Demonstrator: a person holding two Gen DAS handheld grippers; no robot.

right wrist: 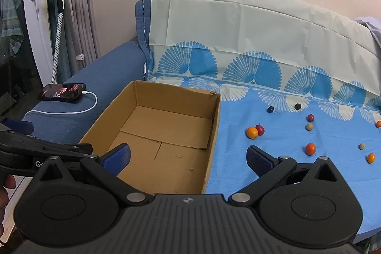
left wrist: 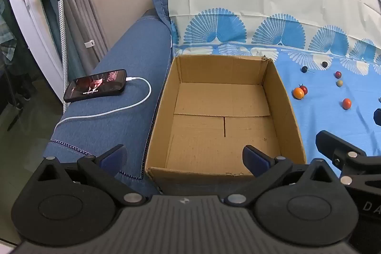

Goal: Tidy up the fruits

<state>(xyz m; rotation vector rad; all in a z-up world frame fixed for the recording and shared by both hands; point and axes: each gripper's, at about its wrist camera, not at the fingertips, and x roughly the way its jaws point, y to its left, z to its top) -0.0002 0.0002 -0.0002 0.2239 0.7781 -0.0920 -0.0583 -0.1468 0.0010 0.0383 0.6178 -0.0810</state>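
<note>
An empty cardboard box [left wrist: 285,97] [right wrist: 212,135] stands on a blue patterned cloth [right wrist: 285,173] over a sofa seat. Several small round fruits lie scattered on the cloth right of the box: an orange one [right wrist: 252,132] [left wrist: 298,93] touching a red one [right wrist: 260,129], another orange one [right wrist: 310,148] [left wrist: 346,103], two dark ones [right wrist: 270,109] [right wrist: 298,106], a pale green one [right wrist: 309,127]. My left gripper [left wrist: 184,157] hangs open over the box's near edge, nothing between its fingers. My right gripper [right wrist: 188,160] is open and bare above the box's near right corner.
A phone [left wrist: 95,85] with a white charging cable [left wrist: 123,108] rests on the blue sofa armrest [left wrist: 114,58] left of the box. A garment steamer stand [right wrist: 58,16] and curtains are at the far left. A hand [right wrist: 6,185] shows at the left edge.
</note>
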